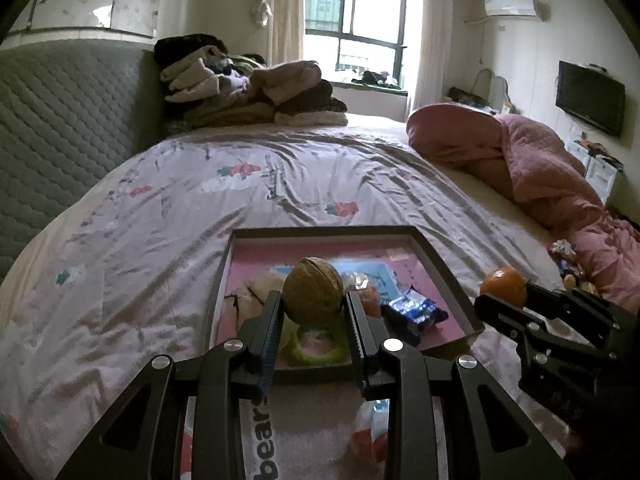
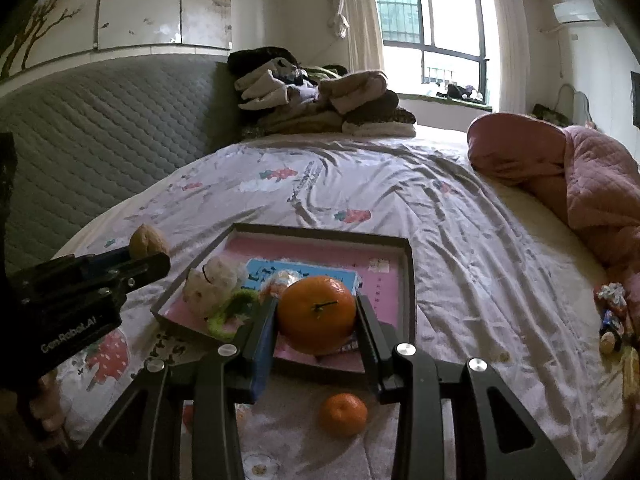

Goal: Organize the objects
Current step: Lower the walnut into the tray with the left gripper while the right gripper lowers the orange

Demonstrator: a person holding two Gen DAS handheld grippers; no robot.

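Brown and wrinkled, a walnut [image 1: 313, 289] sits pinched between the jaws of the left gripper [image 1: 313, 304], held up above the near part of a dark-framed tray [image 1: 432, 254] with a pink floor. The right gripper [image 2: 317, 312] has its jaws pressed on a tangerine [image 2: 317, 314], also raised over the tray's near edge.

Both pieces look to be in the carrying step, on their way into the tray; the next move probably calls for lowering each one onto a bare patch of pink and then spreading the jaws.

Beyond and below the left jaws lie a green ring [image 1: 316, 346], a pale fluffy lump [image 1: 250, 300] and a blue wrapped snack [image 1: 416, 308], so free room under the walnut is tight. Ahead of the right jaws a blue card [image 2: 276, 274] covers part of the floor. A second tangerine [image 2: 343, 414] rests on the bedsheet [image 2: 460, 248] just beneath the right jaws, outside the tray, and a small heap of sweets [image 2: 612, 312] waits well off to their right, near a pink quilt [image 2: 592, 184]. Round fruit and nuts may roll on the soft bed.
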